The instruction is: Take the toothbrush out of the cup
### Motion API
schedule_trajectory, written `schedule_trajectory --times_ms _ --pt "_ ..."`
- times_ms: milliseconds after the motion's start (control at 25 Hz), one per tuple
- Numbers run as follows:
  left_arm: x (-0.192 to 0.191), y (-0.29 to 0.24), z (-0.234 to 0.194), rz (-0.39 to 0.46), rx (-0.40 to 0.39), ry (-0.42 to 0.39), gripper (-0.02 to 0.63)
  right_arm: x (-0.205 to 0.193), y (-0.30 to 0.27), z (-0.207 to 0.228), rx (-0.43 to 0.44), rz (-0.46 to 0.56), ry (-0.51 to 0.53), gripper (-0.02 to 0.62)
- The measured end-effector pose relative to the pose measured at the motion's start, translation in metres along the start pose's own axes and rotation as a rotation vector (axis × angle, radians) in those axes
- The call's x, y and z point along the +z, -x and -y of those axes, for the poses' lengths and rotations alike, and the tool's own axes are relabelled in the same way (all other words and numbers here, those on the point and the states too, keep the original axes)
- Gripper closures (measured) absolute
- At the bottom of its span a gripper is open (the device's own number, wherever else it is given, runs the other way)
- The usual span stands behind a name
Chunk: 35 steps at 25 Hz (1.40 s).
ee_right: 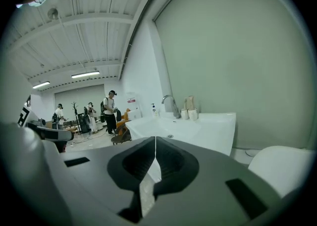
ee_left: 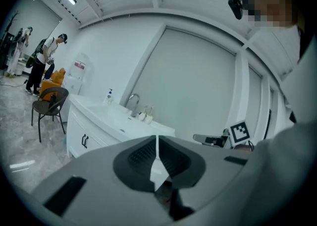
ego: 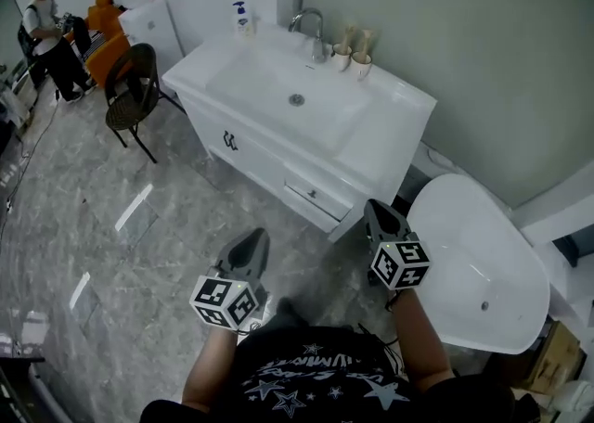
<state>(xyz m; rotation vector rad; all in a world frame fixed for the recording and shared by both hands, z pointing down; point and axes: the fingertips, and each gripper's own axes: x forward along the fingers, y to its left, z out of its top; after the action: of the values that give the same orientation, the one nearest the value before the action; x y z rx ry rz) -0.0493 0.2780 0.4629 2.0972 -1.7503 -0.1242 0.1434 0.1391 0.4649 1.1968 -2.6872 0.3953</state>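
Note:
Two white cups [ego: 342, 57] [ego: 362, 64], each with a toothbrush standing in it, sit beside the faucet [ego: 311, 30] at the back of the white vanity top [ego: 390, 124]. They show small in the left gripper view as cups [ee_left: 144, 115] and in the right gripper view as cups [ee_right: 188, 114]. My left gripper [ego: 249, 249] and right gripper [ego: 380, 217] hang over the floor in front of the vanity, far from the cups. Both are shut and hold nothing, their jaws meeting in a line in the left gripper [ee_left: 156, 146] and the right gripper [ee_right: 155, 151].
A soap bottle [ego: 241, 18] stands at the vanity's left back corner. A white bathtub [ego: 478, 268] lies to the right. A dark chair [ego: 130, 87] and an orange seat [ego: 107, 32] stand to the left, with a person [ego: 46, 32] beyond them.

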Motion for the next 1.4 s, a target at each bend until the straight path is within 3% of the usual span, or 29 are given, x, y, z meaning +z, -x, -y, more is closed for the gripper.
schedule_trajectory --times_ms 240,400,920,1400 --pt "0.013 -0.026 -0.020 -0.026 -0.094 -0.019 0.578 -0.001 -0.017 0.003 -0.081 -0.002 -0.019 0.581" --pt "0.020 -0.039 -0.038 -0.042 -0.115 -0.010 0.578 -0.002 -0.031 -0.003 -0.095 -0.022 -0.012 0.581" --pt "0.040 -0.106 -0.074 -0.063 -0.114 -0.029 0.578 0.007 -0.105 0.029 -0.100 -0.031 -0.027 0.580" --pt "0.071 -0.208 -0.088 -0.095 -0.100 -0.033 0.578 0.044 -0.198 0.096 -0.077 -0.014 -0.069 0.581"
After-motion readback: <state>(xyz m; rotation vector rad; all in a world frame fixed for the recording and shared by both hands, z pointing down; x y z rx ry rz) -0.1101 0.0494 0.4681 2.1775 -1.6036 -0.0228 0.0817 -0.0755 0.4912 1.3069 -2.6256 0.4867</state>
